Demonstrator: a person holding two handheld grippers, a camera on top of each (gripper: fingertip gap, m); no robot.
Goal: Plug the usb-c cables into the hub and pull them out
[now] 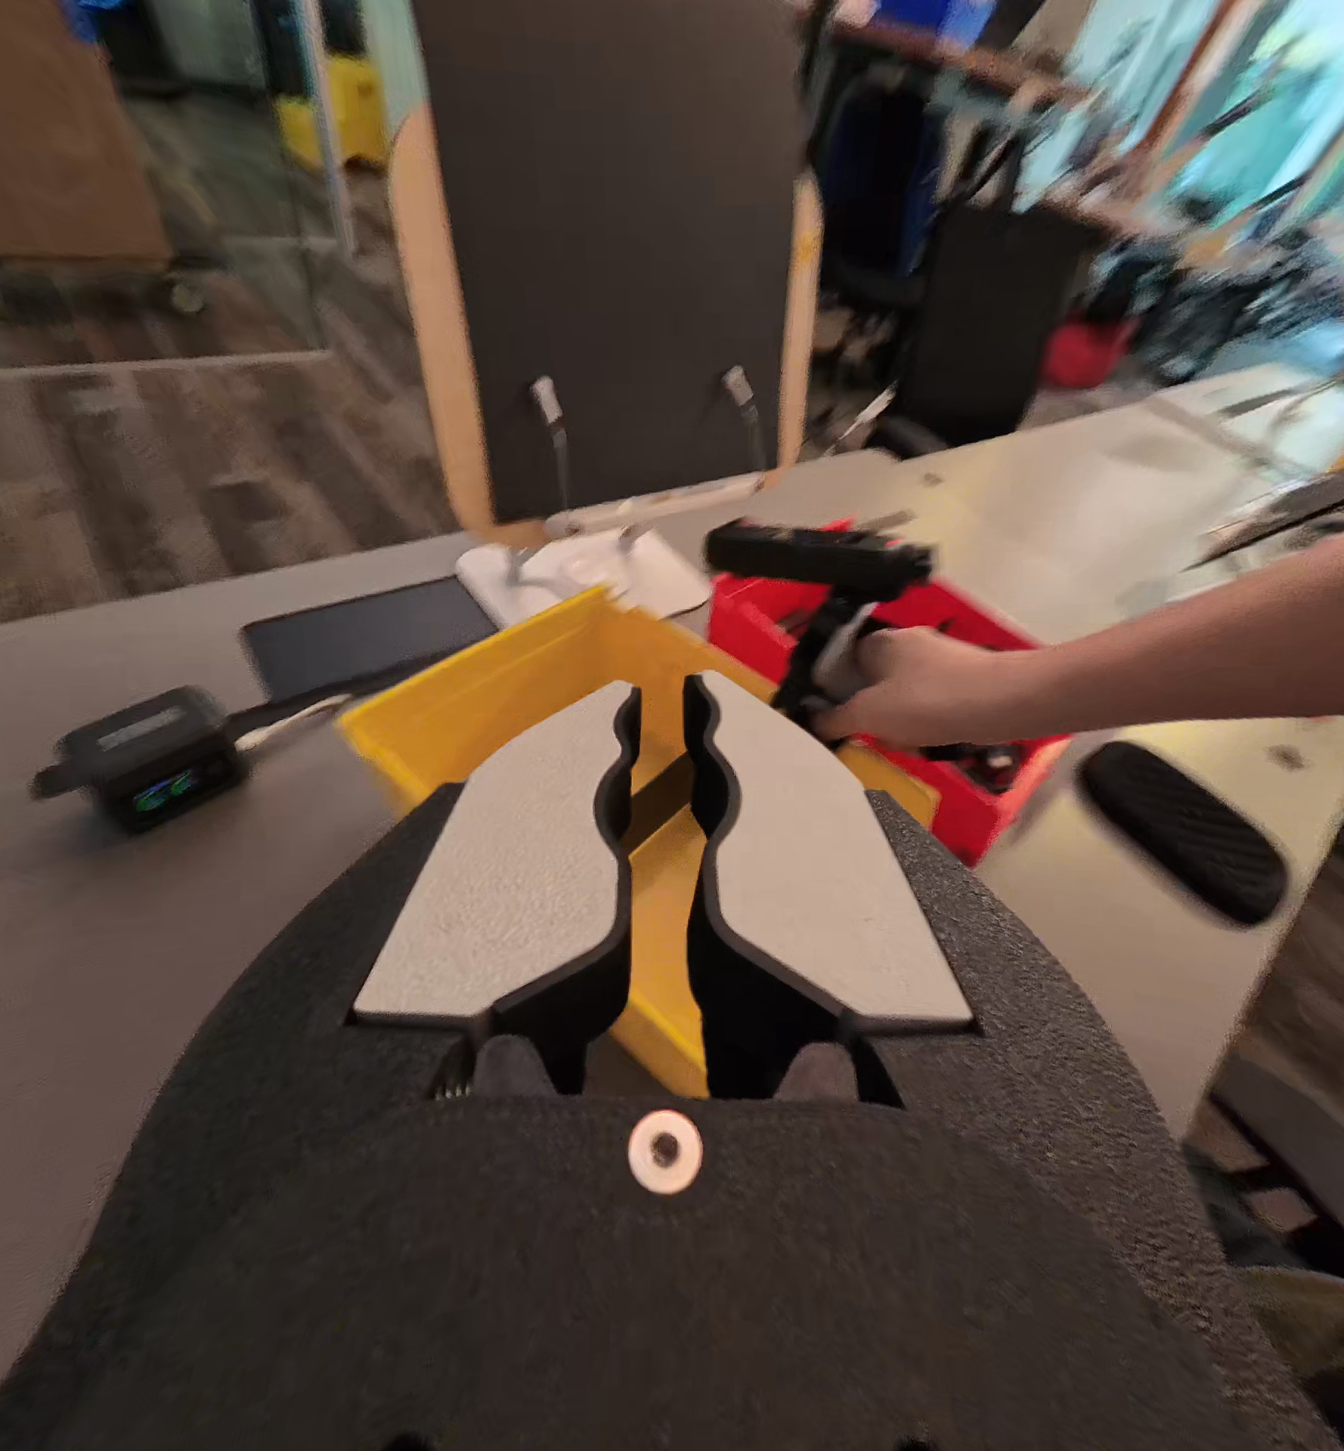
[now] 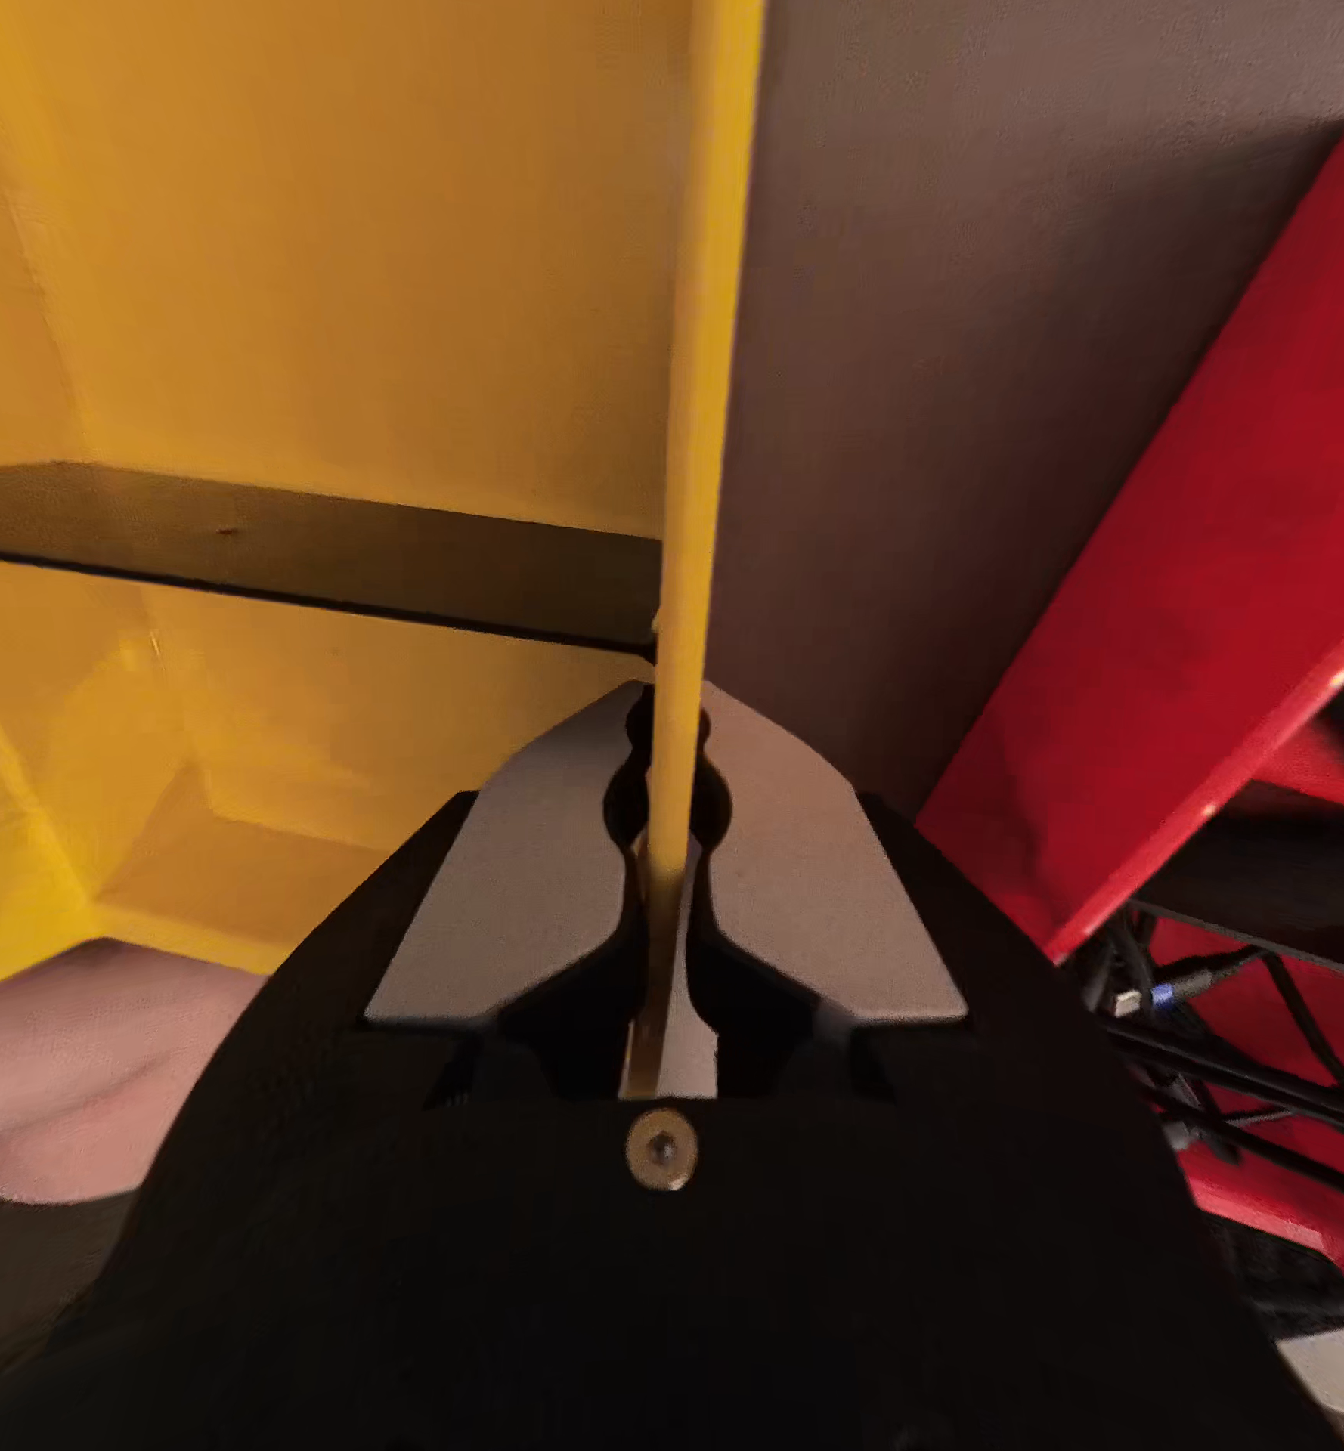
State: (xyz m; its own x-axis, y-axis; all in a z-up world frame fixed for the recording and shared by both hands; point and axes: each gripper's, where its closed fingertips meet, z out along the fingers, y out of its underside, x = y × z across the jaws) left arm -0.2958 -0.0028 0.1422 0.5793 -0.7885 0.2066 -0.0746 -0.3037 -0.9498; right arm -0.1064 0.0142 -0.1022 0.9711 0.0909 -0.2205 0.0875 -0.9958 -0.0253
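A yellow bin (image 1: 496, 675) with a black divider (image 2: 300, 542) stands on the grey table. My right gripper (image 2: 673, 707) is shut on the bin's right wall (image 2: 700, 392); in the left wrist view a hand holds that gripper (image 1: 810, 691) at the bin's right side. My left gripper (image 1: 662, 695) hovers over the near part of the bin, slightly open and empty. A black hub (image 1: 143, 754) with a small lit screen lies at the left with cables attached. Several dark USB-C cables (image 2: 1171, 1005) lie in a red bin (image 2: 1203, 589) just right of the yellow one.
A dark flat tablet (image 1: 362, 636) lies behind the hub. A white stand base (image 1: 575, 573) with an upright dark panel (image 1: 614, 235) stands at the back. A black oval pad (image 1: 1183, 832) lies near the table's right edge. The gap from one gripper's tips to the other's is roughly 30 cm. My left gripper's tips are some 35 cm from the black hub (image 1: 143, 754).
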